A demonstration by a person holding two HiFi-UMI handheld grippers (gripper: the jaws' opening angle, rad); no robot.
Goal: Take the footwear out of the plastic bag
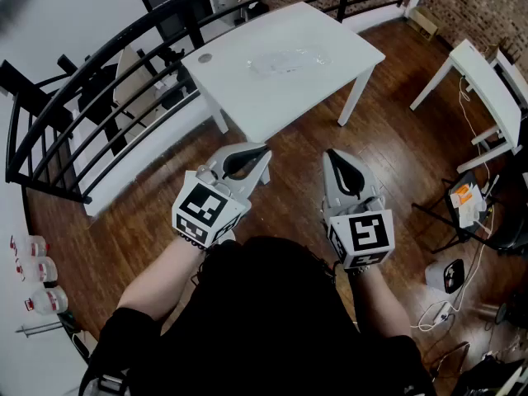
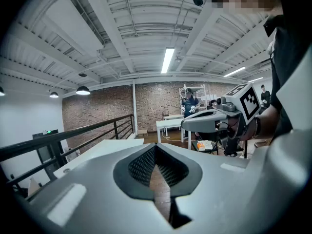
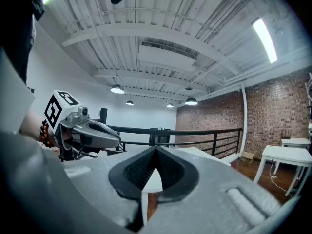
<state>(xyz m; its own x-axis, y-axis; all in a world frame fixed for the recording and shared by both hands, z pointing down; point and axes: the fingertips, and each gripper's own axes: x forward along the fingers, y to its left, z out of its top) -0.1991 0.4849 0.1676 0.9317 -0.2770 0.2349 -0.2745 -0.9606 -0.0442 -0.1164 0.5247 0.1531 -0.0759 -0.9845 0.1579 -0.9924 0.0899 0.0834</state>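
A clear plastic bag [image 1: 287,59] lies flat on the white table [image 1: 247,89] ahead of me; what is inside it is too faint to make out. Both grippers are held close to my body, well short of the table and above the wooden floor. My left gripper [image 1: 262,150] is shut with nothing between its fingers, and the left gripper view shows its jaws [image 2: 156,148] pressed together. My right gripper [image 1: 332,153] is likewise shut and empty, its jaws [image 3: 156,150] meeting at the tips. Each gripper shows in the other's view: the right gripper [image 2: 210,121] and the left gripper [image 3: 90,133].
A black railing [image 1: 99,64] curves along the left and behind the table. A second white table [image 1: 488,89] stands at the right, with a dark stand holding an orange item [image 1: 464,198] and cables on the floor. Bottles [image 1: 37,272] sit at the far left. A person [image 2: 189,103] stands far off.
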